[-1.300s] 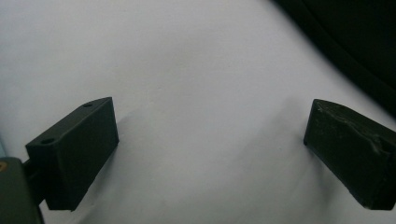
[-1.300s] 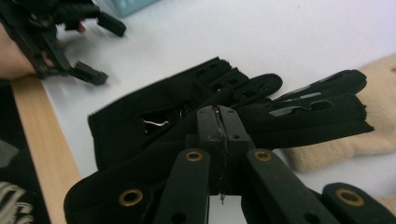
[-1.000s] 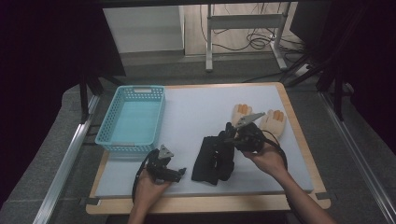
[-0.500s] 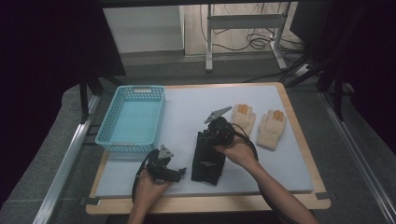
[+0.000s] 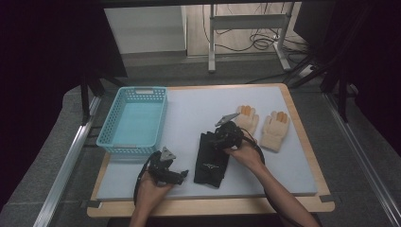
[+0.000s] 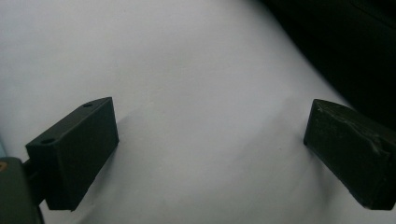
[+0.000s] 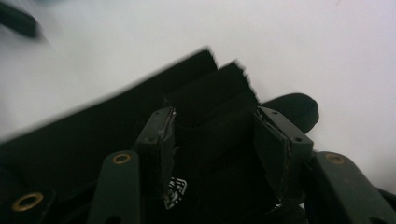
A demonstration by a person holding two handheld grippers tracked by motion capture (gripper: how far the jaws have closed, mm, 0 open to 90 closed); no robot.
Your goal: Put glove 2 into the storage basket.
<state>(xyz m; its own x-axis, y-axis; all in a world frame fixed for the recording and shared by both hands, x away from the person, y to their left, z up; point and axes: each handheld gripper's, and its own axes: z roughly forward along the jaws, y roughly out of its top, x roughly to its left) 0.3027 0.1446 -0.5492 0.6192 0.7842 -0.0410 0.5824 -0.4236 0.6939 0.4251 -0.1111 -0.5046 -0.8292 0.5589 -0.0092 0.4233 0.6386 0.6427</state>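
A pair of black gloves (image 5: 210, 166) lies flat at the front middle of the white mat (image 5: 198, 101). My right gripper (image 5: 213, 142) is down over the gloves' far end. Its jaws have just been opening, and in the right gripper view (image 7: 212, 126) they stand apart on either side of a raised fold of the black glove (image 7: 93, 135). My left gripper (image 5: 182, 174) rests at the front left, just left of the black gloves. Its jaws are wide open over bare mat (image 6: 210, 140). Two beige gloves with orange fingertips (image 5: 247, 119) (image 5: 275, 130) lie to the right.
A light blue plastic basket (image 5: 132, 149) stands at the left of the mat, with nothing in it. The mat sits on a wooden tabletop (image 5: 302, 137) with a narrow border. Beyond the table are dark floor, a metal stand and cables.
My right gripper has swung left from beside the beige gloves and come down onto the black gloves, going from shut to open. The left gripper has stayed put.
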